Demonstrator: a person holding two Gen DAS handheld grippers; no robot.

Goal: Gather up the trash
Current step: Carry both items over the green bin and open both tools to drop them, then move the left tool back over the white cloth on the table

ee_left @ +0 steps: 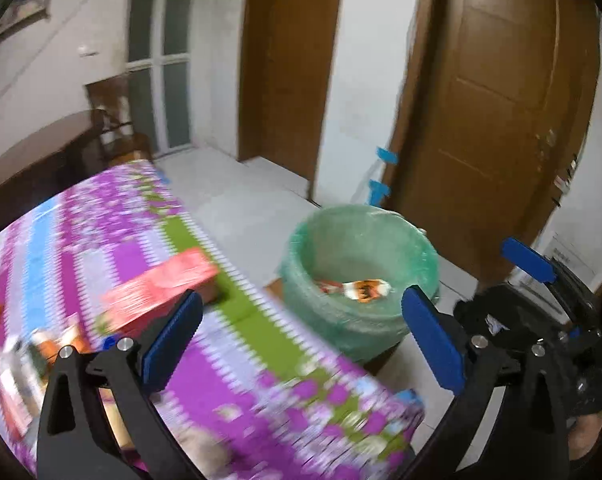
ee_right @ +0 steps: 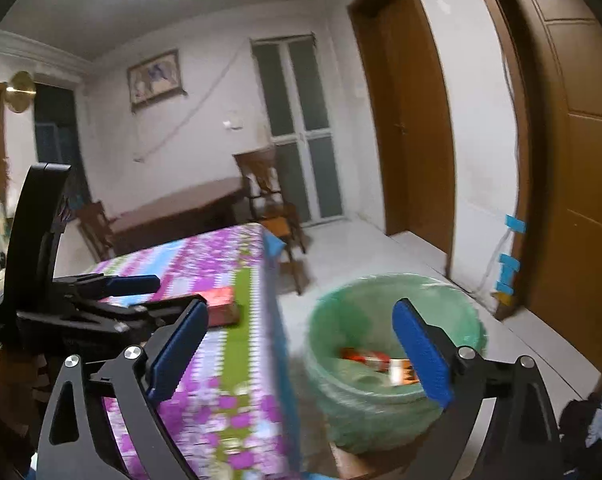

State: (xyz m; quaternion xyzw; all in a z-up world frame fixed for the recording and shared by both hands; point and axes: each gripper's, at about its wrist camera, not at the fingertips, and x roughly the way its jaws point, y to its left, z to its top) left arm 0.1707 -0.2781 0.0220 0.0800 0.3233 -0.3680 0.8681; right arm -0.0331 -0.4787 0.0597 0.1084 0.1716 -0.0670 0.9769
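Status: some trash binned, both my grippers empty, table not yet cleared.

My left gripper (ee_left: 301, 336) and right gripper (ee_right: 299, 348) both stand wide open with nothing between the pads. The green-lined trash bin (ee_left: 417, 240), at centre right of the left wrist view, sits on the floor just beside the table (ee_left: 261, 380) and already contains crumpled wrappers (ee_left: 365, 289). I judge the task partly done: a red box (ee_left: 161, 288) lies at centre left near the table edge, and blurred small items (ee_left: 41, 344) remain at lower left; what they are I cannot tell. Surroundings: brown doors (ee_left: 497, 92) at upper right, a wooden chair (ee_right: 269, 200) behind the table. Nothing obstructs the bin opening; the table edge lies between the remaining items and the bin.
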